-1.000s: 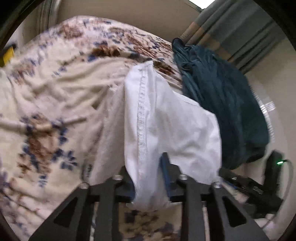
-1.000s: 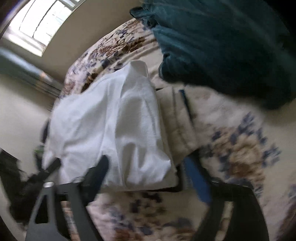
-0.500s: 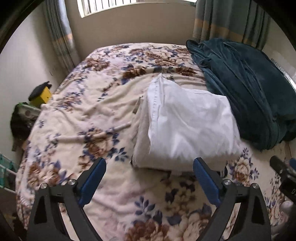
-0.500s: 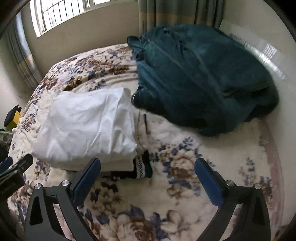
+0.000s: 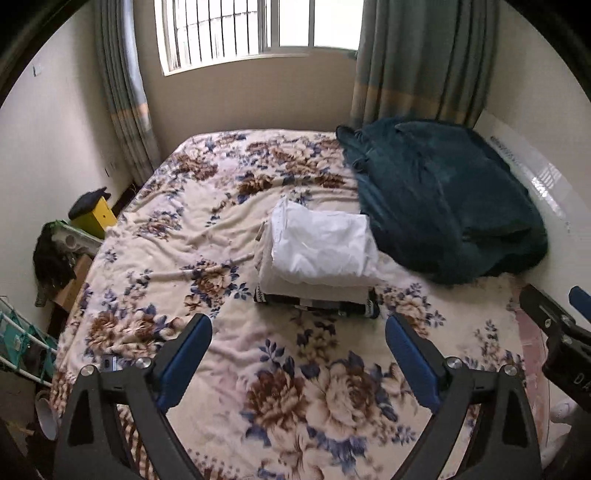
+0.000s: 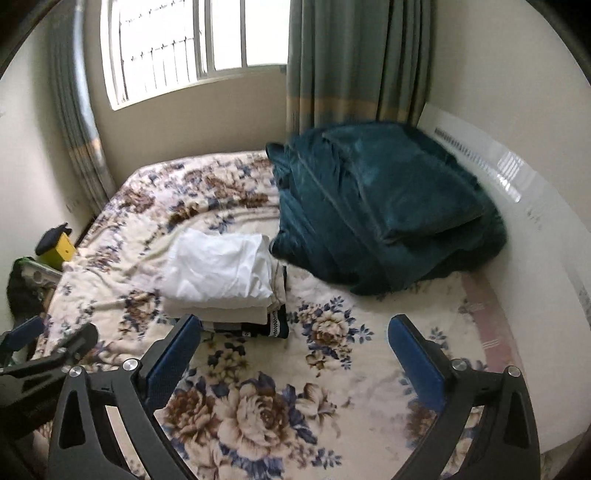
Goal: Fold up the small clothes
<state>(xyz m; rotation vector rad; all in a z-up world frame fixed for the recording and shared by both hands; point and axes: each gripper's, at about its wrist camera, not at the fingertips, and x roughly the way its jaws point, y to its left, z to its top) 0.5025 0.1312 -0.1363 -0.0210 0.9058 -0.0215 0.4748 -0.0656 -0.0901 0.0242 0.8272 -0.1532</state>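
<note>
On floral bedspread [image 5: 229, 236], mid-bed: folded white garment [image 5: 321, 243] topping a stack of folded clothes [image 5: 314, 295], just beside teal blanket [image 5: 443, 206]. Left gripper [image 5: 297, 347] and right gripper [image 6: 293, 347]: both spread wide, empty, above the bed and apart from the stack.

Bare floral bedspread [image 5: 303, 369] lies open in front; folded stack [image 5: 317, 258] and teal blanket [image 5: 443, 206] block beyond.

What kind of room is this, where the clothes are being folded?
Most likely a home bedroom. A bed with a cream floral blanket fills most of it, grey-green curtains hang beside a barred window, and a small stack of folded clothes with a white garment on top lies on the bed.
</note>
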